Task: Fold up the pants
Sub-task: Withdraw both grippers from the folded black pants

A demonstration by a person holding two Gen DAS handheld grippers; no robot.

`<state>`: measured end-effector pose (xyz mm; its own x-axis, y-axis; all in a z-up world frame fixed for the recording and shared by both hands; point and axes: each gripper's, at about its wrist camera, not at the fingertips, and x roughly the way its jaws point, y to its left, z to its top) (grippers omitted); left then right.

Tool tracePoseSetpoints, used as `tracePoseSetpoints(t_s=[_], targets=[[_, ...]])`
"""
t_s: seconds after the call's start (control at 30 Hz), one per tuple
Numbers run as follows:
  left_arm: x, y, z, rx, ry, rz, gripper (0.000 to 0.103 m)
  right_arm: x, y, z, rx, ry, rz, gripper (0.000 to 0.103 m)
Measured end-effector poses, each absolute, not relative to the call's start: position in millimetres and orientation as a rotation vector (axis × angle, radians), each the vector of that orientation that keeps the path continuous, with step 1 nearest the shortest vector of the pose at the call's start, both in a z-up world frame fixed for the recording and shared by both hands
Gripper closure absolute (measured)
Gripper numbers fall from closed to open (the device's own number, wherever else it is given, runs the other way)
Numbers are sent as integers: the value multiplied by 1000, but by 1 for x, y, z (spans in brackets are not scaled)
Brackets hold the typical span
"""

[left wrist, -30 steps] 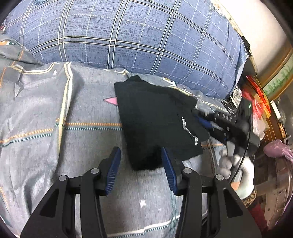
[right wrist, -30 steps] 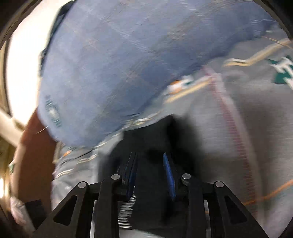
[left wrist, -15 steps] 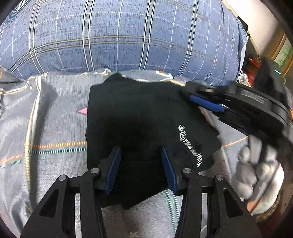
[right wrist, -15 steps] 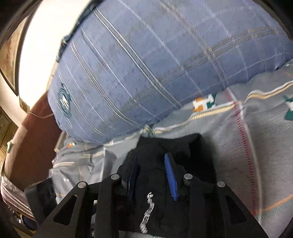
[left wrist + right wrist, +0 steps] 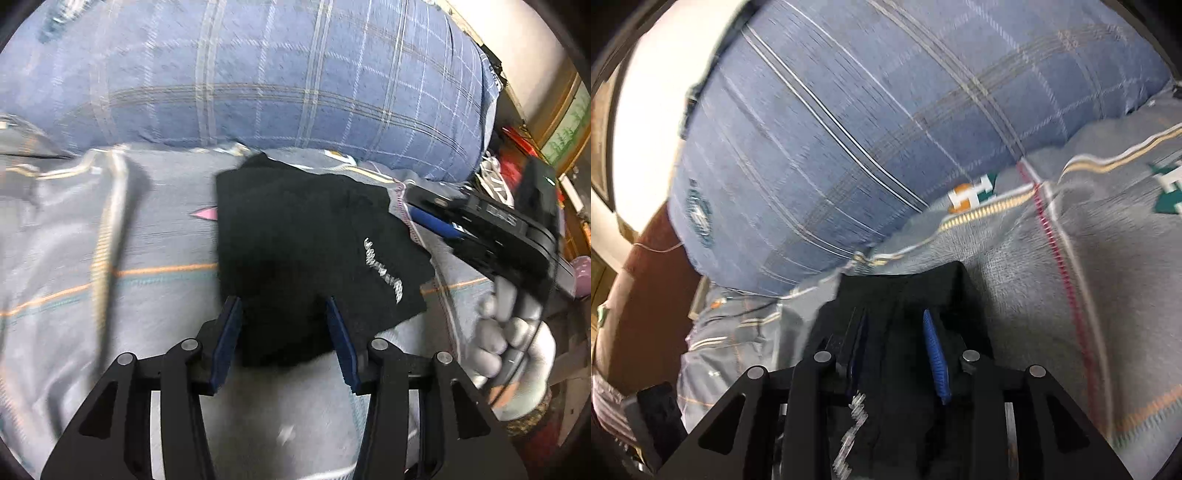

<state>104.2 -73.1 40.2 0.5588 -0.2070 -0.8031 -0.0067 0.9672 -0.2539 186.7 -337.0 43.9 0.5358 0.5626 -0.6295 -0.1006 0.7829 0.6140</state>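
I see the black pants [image 5: 295,236] folded compact, white lettering up, on the bed [image 5: 147,302]; my left gripper [image 5: 284,332] and right gripper [image 5: 897,354] both gape, unclenched.

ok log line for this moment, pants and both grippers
pants: black, folded, on grey bedspread | left gripper: open, straddling near edge | right gripper: over pants, grip unclear

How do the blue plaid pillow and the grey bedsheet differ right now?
The blue plaid pillow bulges up at the far edge of the bed, while the grey bedsheet lies spread flat. The pillow carries a checked grid of pale lines; the bedsheet has orange and cream stripes with small motifs. The folded black pants rest on the bedsheet, not on the pillow. Both are soft bedding, meeting just behind the pants.
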Motion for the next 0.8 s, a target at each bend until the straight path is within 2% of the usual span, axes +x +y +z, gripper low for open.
tracePoseSetpoints(t_s=[0.07, 0.17, 0.23, 0.4, 0.8], targets=[[82, -70, 46, -222, 949, -69, 51, 158, -342, 54, 549, 895, 409, 67], [56, -65, 47, -196, 926, 42, 51, 118, -342, 61, 507, 865, 383, 64], [42, -63, 46, -163, 919, 107, 51, 89, -337, 60, 483, 852, 355, 59], [14, -71, 47, -46, 875, 193, 51, 36, -328, 48, 456, 868, 293, 58], [-9, -78, 60, -35, 818, 131, 51, 8, -284, 49, 310, 909, 352, 58]])
